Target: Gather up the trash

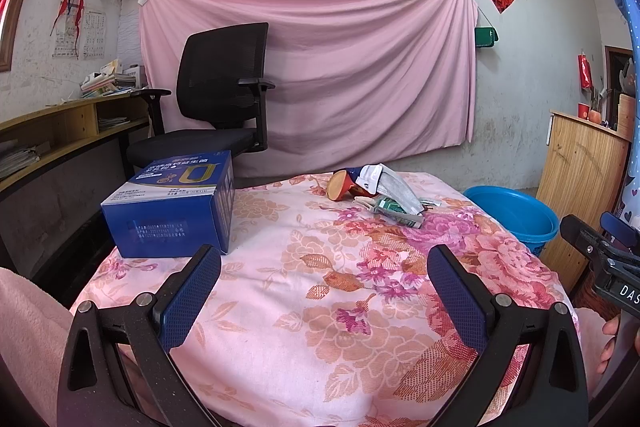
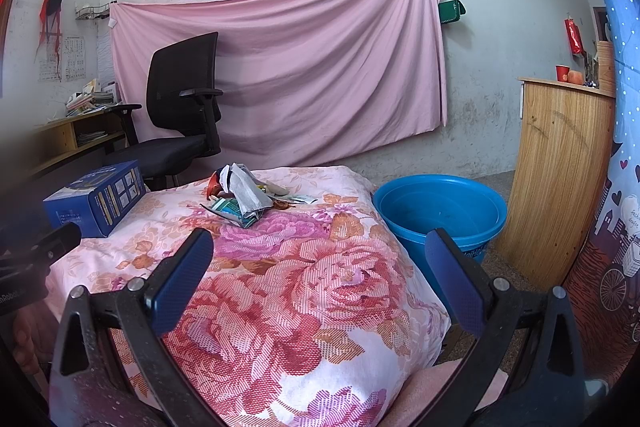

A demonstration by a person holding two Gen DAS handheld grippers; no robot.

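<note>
A small pile of trash [image 1: 384,193] lies at the far end of a table under a floral cloth [image 1: 320,287]: crumpled grey-white wrappers, a green packet and an orange-red piece. The right wrist view shows the same trash pile [image 2: 246,197] left of centre. A blue basin [image 2: 440,213] stands on the floor beside the table's right edge, also visible as the basin [image 1: 514,213]. My left gripper [image 1: 322,267] hovers open over the near cloth, nothing between its fingers. My right gripper [image 2: 318,251] is open too, well short of the pile.
A blue carton [image 1: 172,207] sits on the table's left side. A black office chair [image 1: 220,95] stands behind the table before a pink hanging sheet. A wooden cabinet [image 2: 560,167] is at the right, a desk with shelves [image 1: 60,131] at the left.
</note>
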